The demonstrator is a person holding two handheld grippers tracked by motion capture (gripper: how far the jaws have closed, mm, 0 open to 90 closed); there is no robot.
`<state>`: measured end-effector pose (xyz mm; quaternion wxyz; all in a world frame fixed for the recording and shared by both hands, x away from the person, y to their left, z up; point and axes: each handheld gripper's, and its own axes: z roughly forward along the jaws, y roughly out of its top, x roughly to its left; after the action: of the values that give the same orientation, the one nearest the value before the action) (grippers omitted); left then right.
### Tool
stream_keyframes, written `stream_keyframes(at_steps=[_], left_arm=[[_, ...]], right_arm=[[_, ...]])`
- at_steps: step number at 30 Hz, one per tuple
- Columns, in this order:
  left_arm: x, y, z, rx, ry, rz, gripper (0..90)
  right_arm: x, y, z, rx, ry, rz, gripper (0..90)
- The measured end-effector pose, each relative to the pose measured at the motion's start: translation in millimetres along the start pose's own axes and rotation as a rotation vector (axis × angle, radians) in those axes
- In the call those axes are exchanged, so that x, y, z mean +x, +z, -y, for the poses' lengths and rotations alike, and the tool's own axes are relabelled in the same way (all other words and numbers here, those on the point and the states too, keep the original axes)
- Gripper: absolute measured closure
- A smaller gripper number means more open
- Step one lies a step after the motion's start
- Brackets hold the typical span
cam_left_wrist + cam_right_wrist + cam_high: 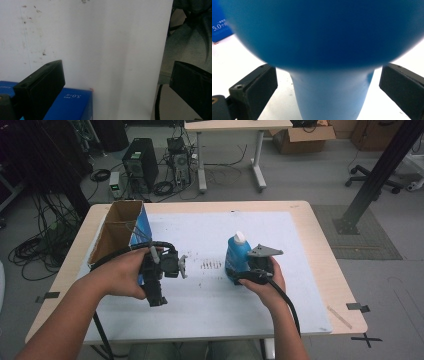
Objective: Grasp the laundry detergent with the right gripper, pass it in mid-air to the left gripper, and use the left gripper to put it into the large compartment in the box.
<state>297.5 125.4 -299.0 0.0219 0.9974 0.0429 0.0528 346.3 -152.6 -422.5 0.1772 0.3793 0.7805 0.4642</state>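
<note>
1. High view: a person at a table works two hand-held grippers over a white sheet (250, 310); the right gripper (239, 272), at about 3 o'clock from the sheet's middle, is up against a blue bottle (236, 257) with a white cap (240, 238), which stands upright on the sheet.

2. Right gripper view: the bottle (329, 62) sits between the two black jaws, which stand wide, with clear gaps on both sides of its narrower lower part. Nothing is clamped yet.

3. Left gripper view: the left gripper (117, 82) has its jaws spread wide over the bare sheet (100, 45), holding nothing; a corner of a blue box (72, 105) lies just beside its near jaw.

4. High view again: the left gripper (183, 266) hovers at roughly 9 o'clock, next to an open cardboard carton (117, 227) with a blue side panel.

5. The step in hand looks like a grasp on the bottle. Done well, it would mean centring the narrow part evenly between the jaws, closing squarely and gently so the upright bottle does not tip, and keeping the left gripper out of the way.

6. Hard to read: the bottle's upper body fills the right gripper's lens as a blur, so any label is lost. The right hand covers the bottle's base from above. The carton's contents are in shadow, and the print on the blue box is too small to make out fully.
</note>
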Motion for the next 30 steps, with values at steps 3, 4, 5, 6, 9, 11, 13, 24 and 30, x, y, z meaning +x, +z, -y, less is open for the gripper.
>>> stream_keyframes(at_steps=[3, 4, 5, 6, 9, 11, 13, 24, 30], left_arm=[[-0.2, 0.6, 0.9, 0.001, -0.002, 0.001, 0.3], [-0.1, 1.4, 1.5, -0.001, -0.003, 0.001, 0.3], [-0.1, 1.4, 1.5, -0.001, -0.003, 0.001, 0.3], [-0.1, 1.5, 1.7, 0.001, -0.004, 0.002, 0.3], [-0.2, 2.2, 1.9, 0.0, -0.003, 0.002, 0.3], [-0.2, 2.2, 1.8, 0.002, -0.004, 0.003, 0.3], [-0.1, 2.3, 1.8, 0.002, -0.004, 0.003, 0.3], [0.9, 3.8, -0.4, 0.0, -0.004, 0.007, 0.4], [1.8, 4.2, -0.5, -0.006, -0.007, 0.008, 0.3]], right_arm=[[0.5, 0.2, 0.1, -0.002, 0.0, 0.002, 3.6], [0.9, 0.4, 0.5, -0.003, 0.004, 0.01, 6.0], [0.9, 0.4, 0.5, -0.003, 0.004, 0.01, 6.0], [0.9, 0.4, 0.8, -0.004, 0.005, 0.017, 8.4], [1.6, 1.1, 1.4, -0.006, 0.009, 0.026, 13.2], [1.9, 1.5, 1.4, -0.006, 0.009, 0.023, 13.6], [2.1, 1.9, 1.3, -0.004, 0.007, 0.023, 13.9], [2.4, 1.5, 1.9, -0.019, 0.003, 0.021, 17.8], [2.1, 1.6, 2.1, -0.026, 0.004, 0.032, 20.6]])
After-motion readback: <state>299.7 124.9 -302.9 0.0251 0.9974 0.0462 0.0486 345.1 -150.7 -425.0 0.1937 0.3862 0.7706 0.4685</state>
